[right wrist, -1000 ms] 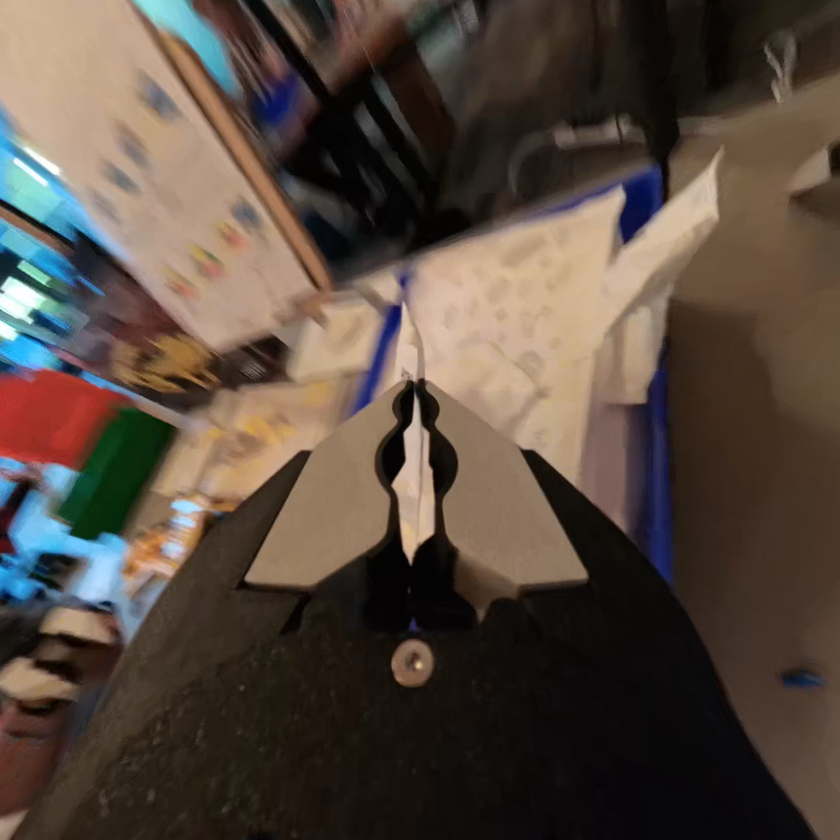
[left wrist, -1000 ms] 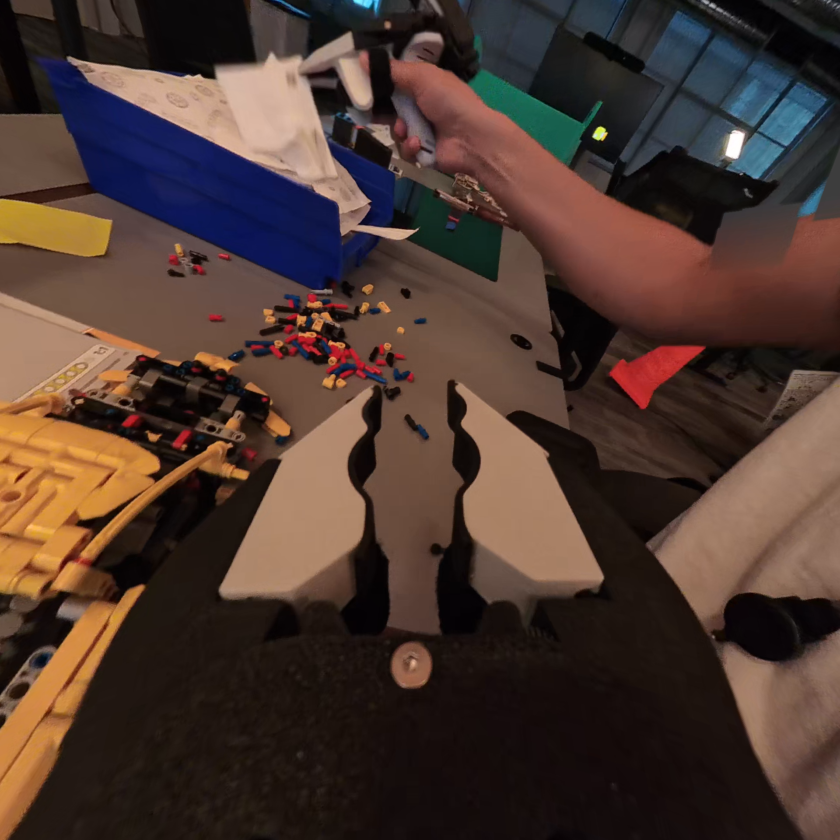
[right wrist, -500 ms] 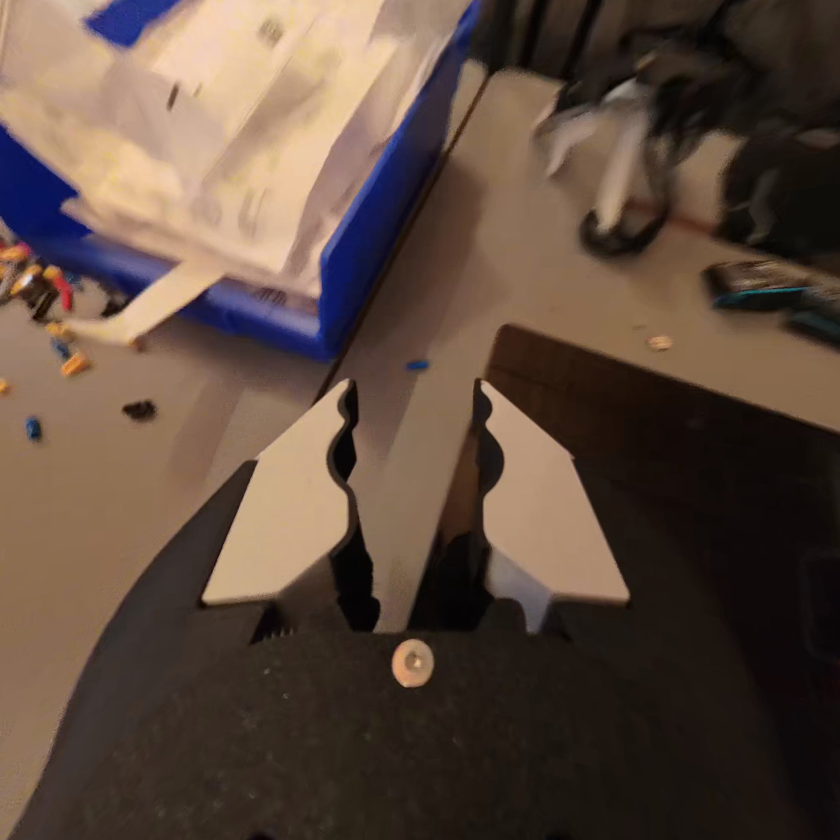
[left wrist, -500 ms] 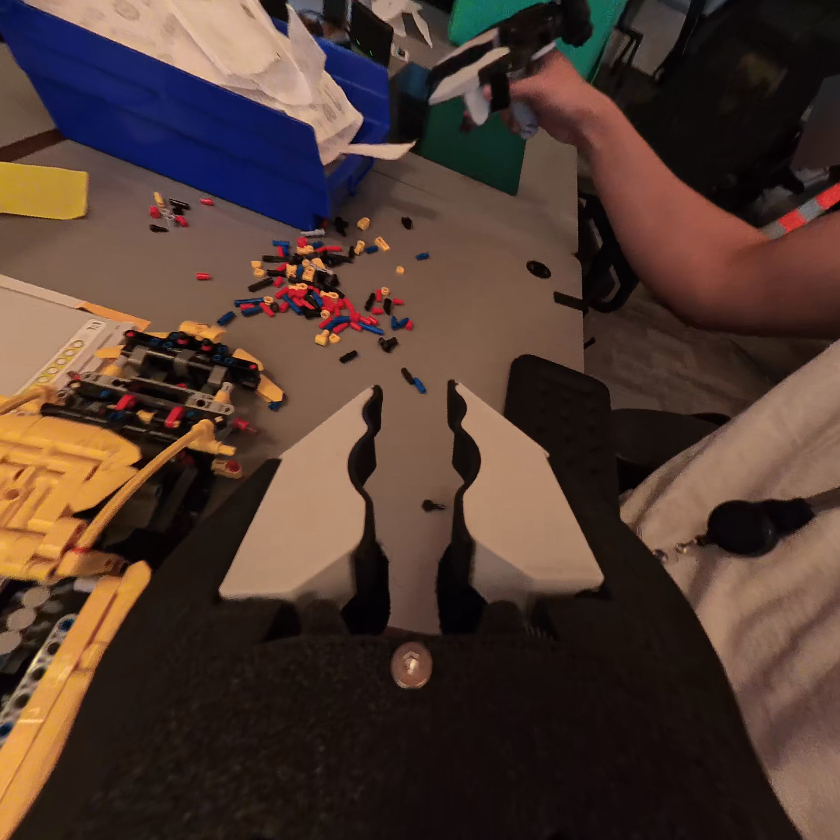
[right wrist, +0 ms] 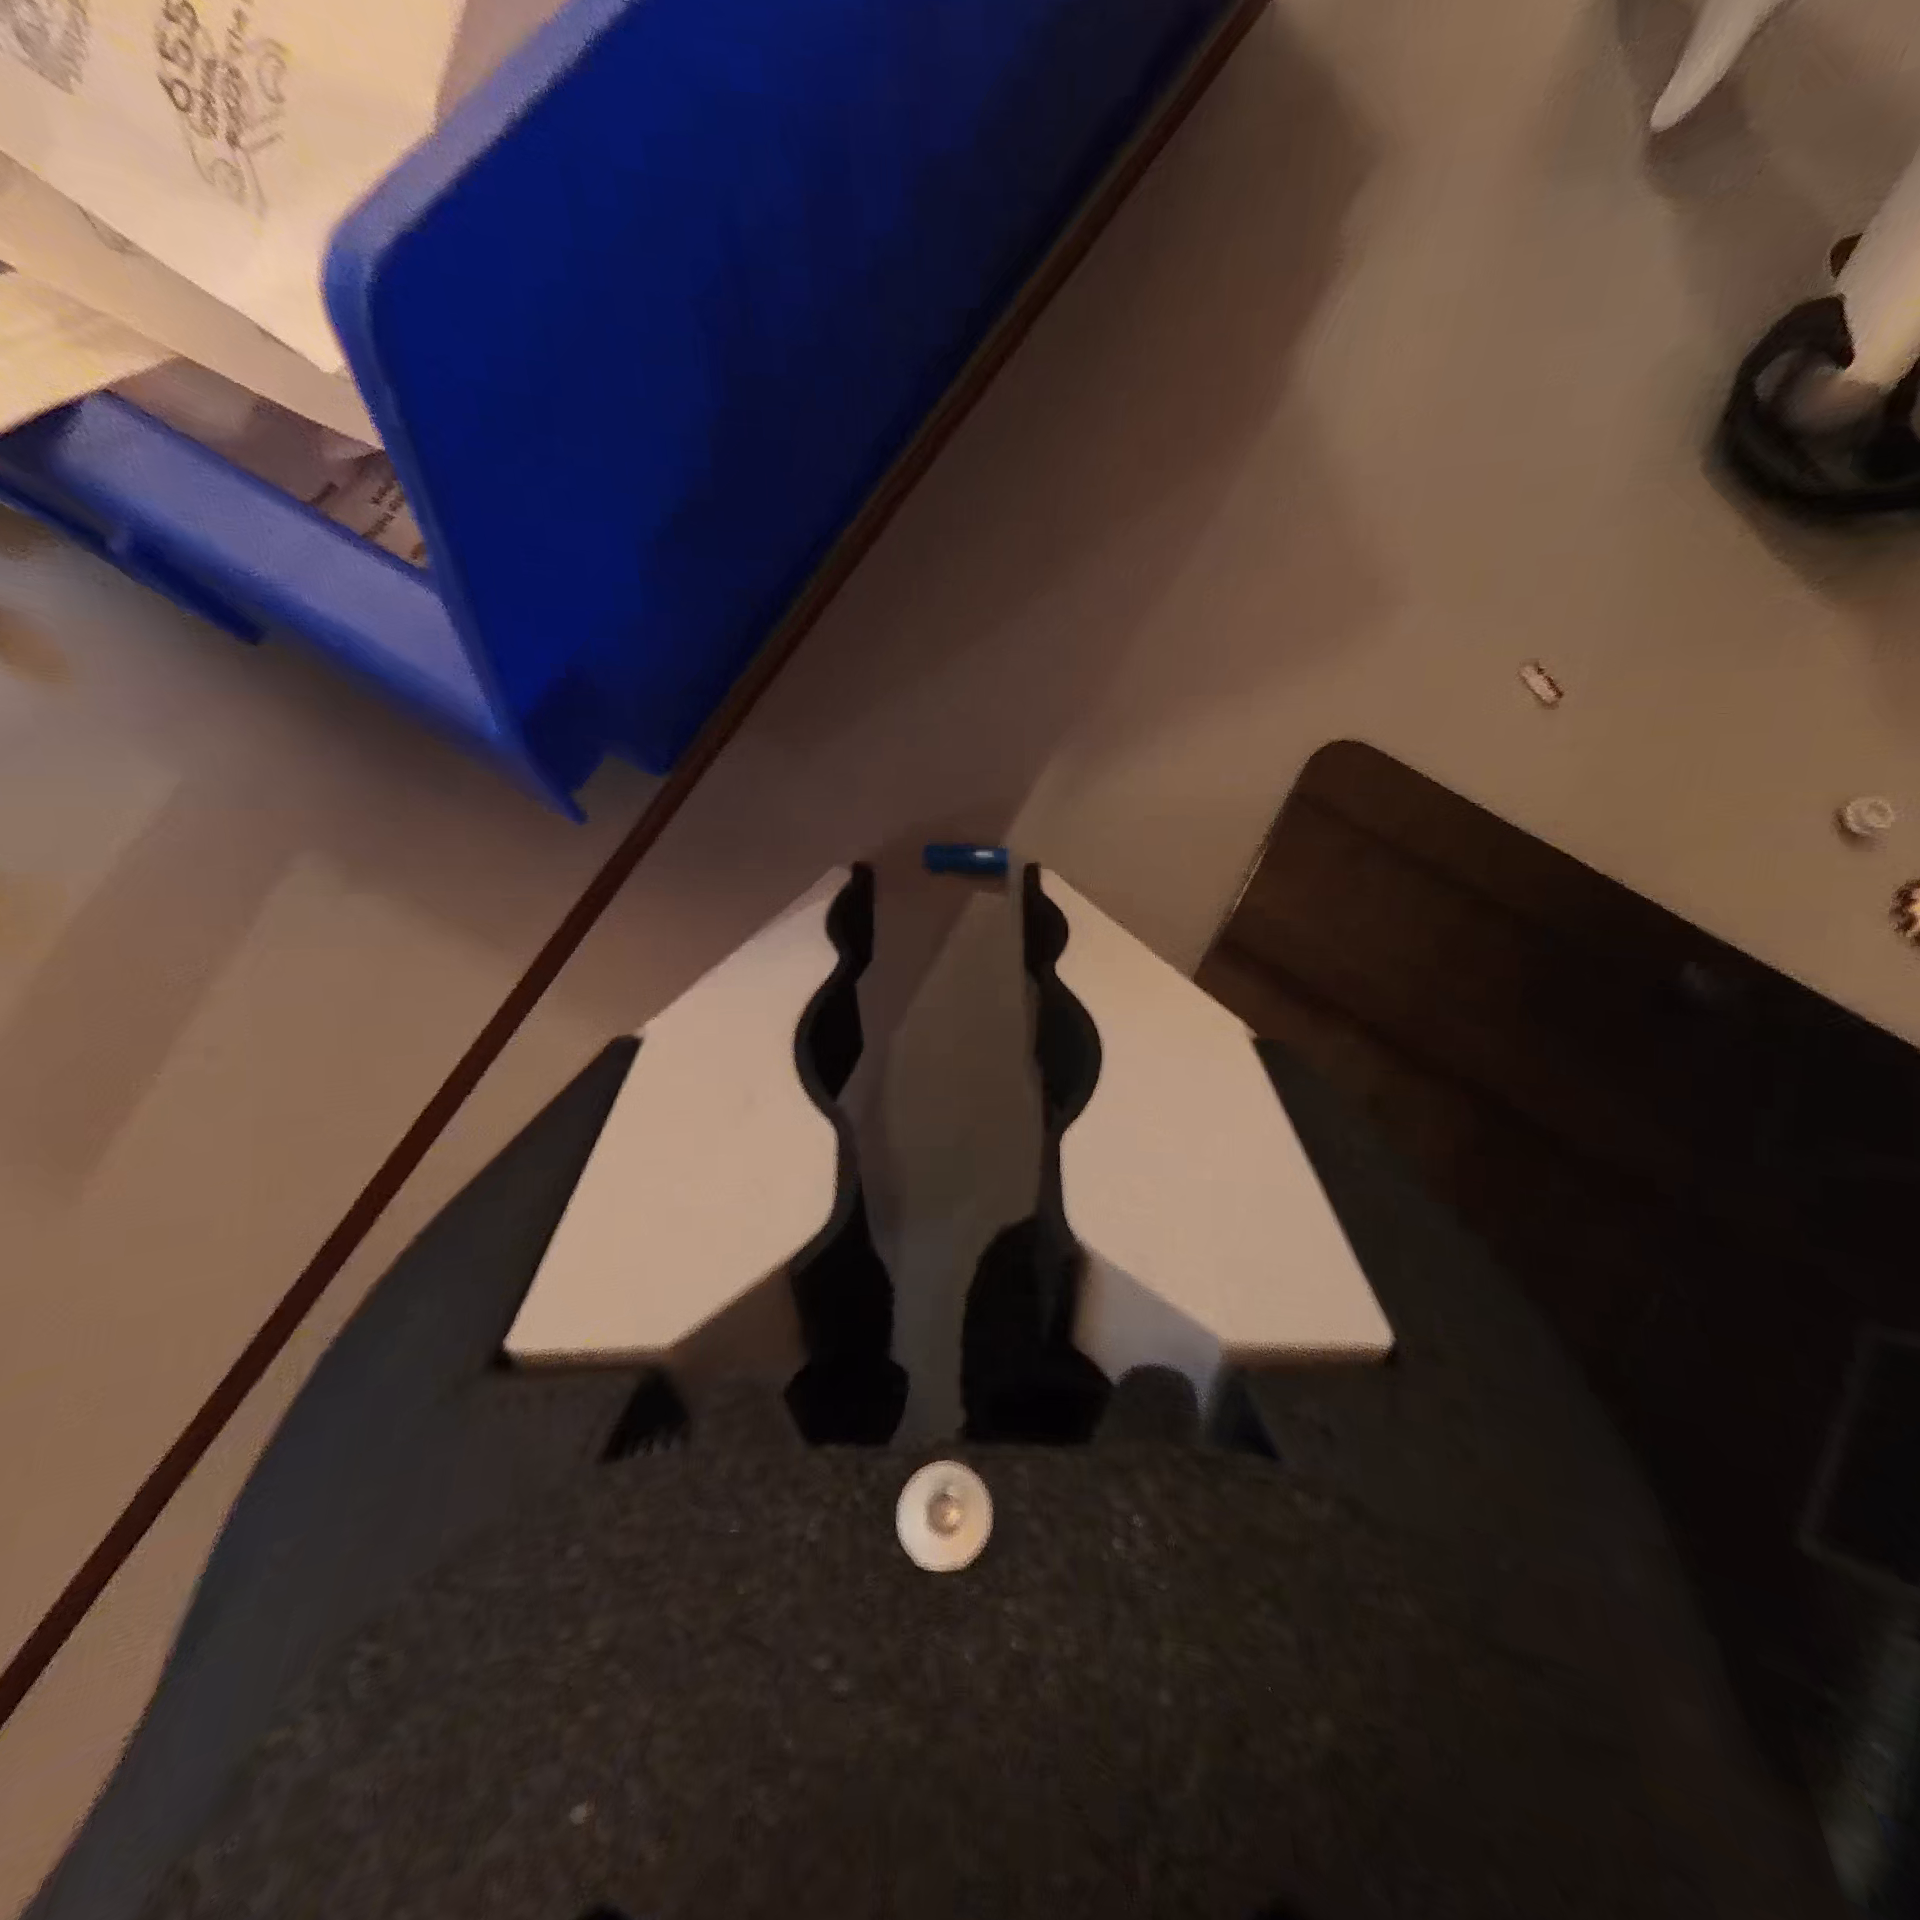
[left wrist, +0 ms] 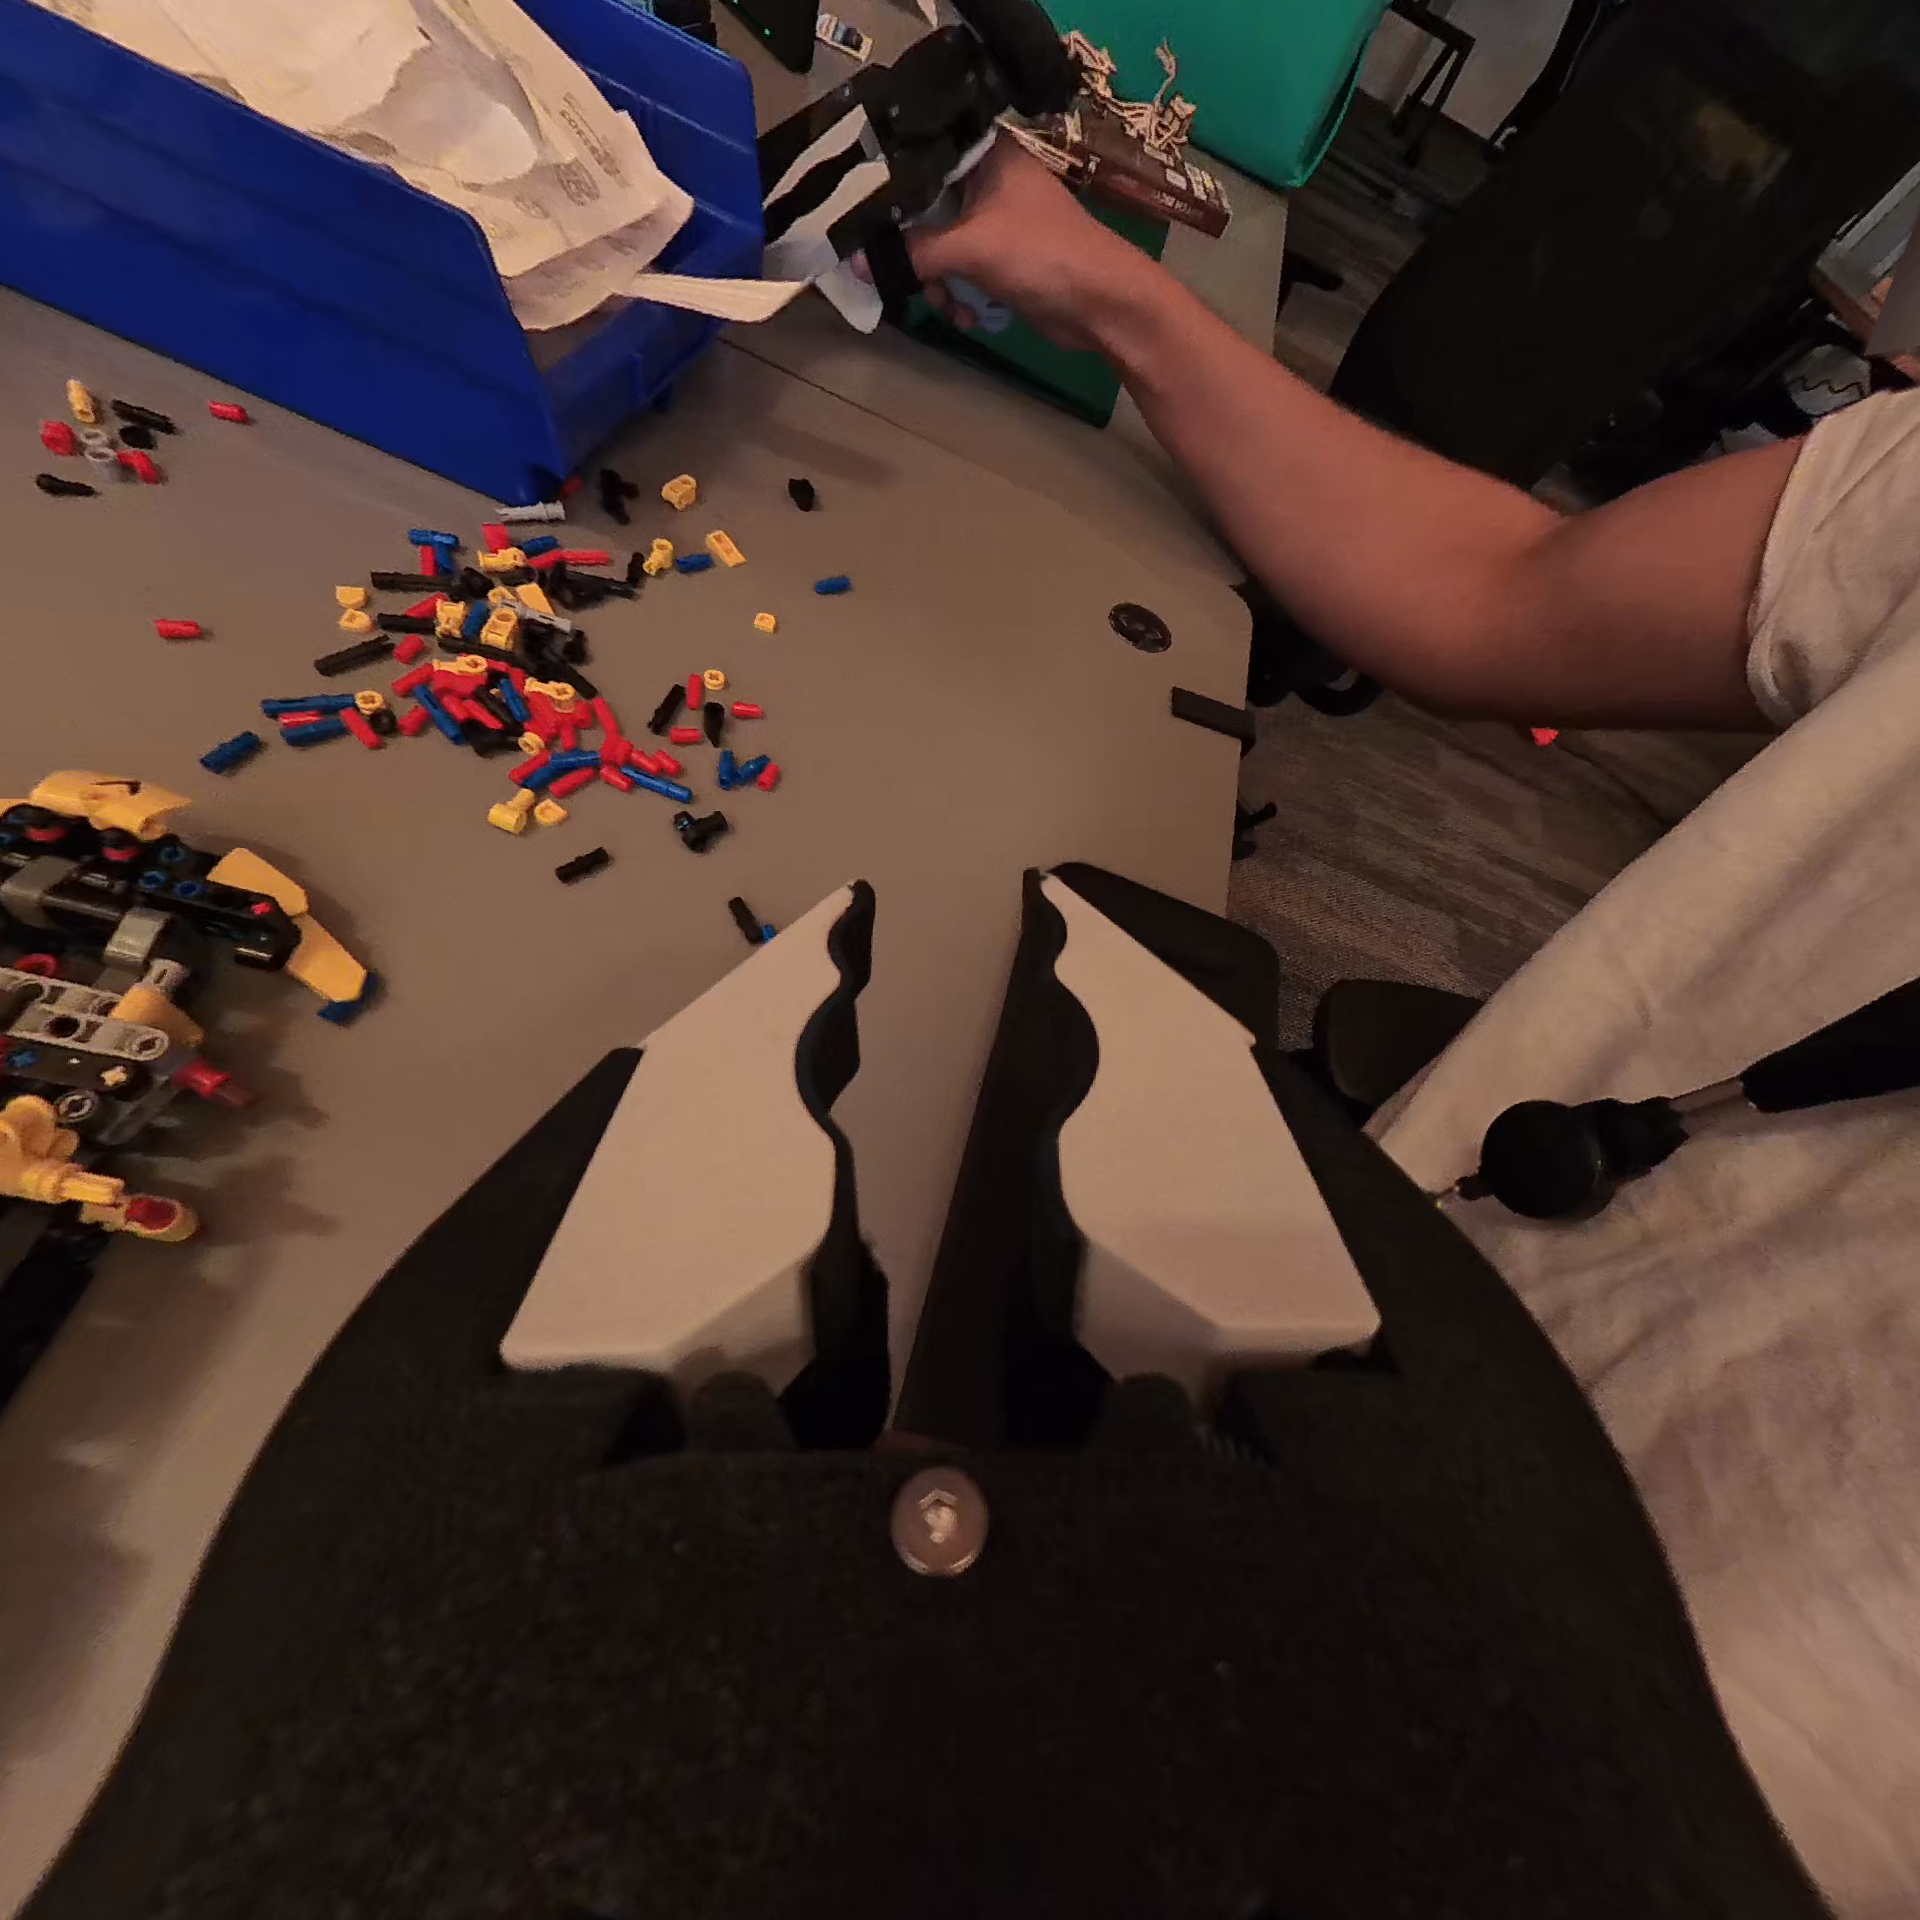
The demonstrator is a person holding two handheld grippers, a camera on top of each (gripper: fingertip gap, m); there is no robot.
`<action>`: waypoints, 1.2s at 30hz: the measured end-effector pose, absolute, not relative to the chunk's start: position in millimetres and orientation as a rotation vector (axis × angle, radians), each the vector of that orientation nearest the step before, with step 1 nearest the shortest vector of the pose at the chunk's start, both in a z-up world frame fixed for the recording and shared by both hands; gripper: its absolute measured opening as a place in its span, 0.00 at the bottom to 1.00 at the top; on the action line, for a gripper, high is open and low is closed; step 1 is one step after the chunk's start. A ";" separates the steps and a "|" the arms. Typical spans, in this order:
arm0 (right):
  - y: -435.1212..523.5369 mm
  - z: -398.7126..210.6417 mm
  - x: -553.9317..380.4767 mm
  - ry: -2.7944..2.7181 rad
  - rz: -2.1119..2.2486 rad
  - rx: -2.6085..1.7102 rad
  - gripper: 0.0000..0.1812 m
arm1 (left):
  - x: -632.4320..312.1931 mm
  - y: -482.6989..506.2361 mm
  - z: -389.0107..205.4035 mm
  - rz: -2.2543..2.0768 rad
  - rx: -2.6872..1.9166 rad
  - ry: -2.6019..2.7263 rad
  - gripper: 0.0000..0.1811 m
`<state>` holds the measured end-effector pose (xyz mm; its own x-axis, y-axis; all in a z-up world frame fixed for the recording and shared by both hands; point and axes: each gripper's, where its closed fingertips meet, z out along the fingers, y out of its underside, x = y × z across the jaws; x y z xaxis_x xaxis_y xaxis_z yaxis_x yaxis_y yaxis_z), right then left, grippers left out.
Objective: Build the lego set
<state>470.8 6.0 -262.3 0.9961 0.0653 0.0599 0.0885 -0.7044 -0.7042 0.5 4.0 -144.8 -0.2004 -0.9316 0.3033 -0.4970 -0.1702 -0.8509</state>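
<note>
A partly built yellow and black lego model (left wrist: 114, 966) lies at the left edge of the grey table (left wrist: 935, 727). A scatter of small red, blue, black and yellow lego pins (left wrist: 520, 675) lies in the middle. My left gripper (left wrist: 943, 885) is open and empty, low over the table's near right part. My right gripper (right wrist: 943, 873) is open and empty; a single blue pin (right wrist: 966, 858) lies on the table just past its fingertips. In the left wrist view the right gripper (left wrist: 821, 218) shows far off, held in a hand beside the blue bin.
A blue bin (left wrist: 343, 291) full of crumpled white paper bags (left wrist: 499, 135) stands at the back left; its corner (right wrist: 665, 364) is close ahead-left of the right gripper. A table seam (right wrist: 623, 831) runs diagonally. A dark mat (right wrist: 1558, 1091) lies right. The table's right edge (left wrist: 1242, 727) drops to floor. There is about 50 cm between the tips of the two grippers.
The right gripper let go of the white paper bag, opened, and swung down from the bin toward the table by the blue pin. The left gripper drifted right, staying open.
</note>
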 end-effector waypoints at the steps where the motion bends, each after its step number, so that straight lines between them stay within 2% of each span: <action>1: 8.3 -260.8 470.8 -0.112 -0.046 -2.337 0.14 | 1.8 5.5 -143.4 -1.342 -1.635 1.660 0.16; 3: 11.6 -262.0 469.1 -0.125 -0.046 -2.315 0.09 | 4.2 8.0 -139.8 -1.358 -1.633 1.651 0.16; 10: 1.6 -255.0 466.7 -0.111 -0.062 -2.343 0.08 | 3.0 17.2 -139.1 -1.332 -1.619 1.674 0.16; 15: -18.1 -202.3 371.2 -0.229 0.018 -2.197 0.08 | -9.9 33.7 -143.8 -1.298 -1.652 1.620 0.16; 18: -21.3 -222.8 289.7 -0.304 0.120 -2.272 0.08 | -20.1 48.7 -155.4 -1.272 -1.708 1.581 0.16; 21: -6.7 -235.0 252.5 -0.248 0.099 -2.270 0.08 | -31.0 61.2 -168.6 -1.221 -1.743 1.586 0.16; 33: 49.9 -259.0 199.9 -0.269 0.095 -2.394 0.08 | -57.0 87.7 -187.5 -1.145 -1.773 1.560 0.16; 36: 52.6 -246.6 202.3 -0.211 0.112 -2.331 0.13 | -59.1 86.2 -185.0 -1.173 -1.763 1.543 0.16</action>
<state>202.3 52.6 -246.6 0.9824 0.1861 -0.0160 0.1178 -0.6839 -0.7200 -59.1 86.2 -185.0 -0.0214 -0.9628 0.2693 -0.5170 -0.2198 -0.8273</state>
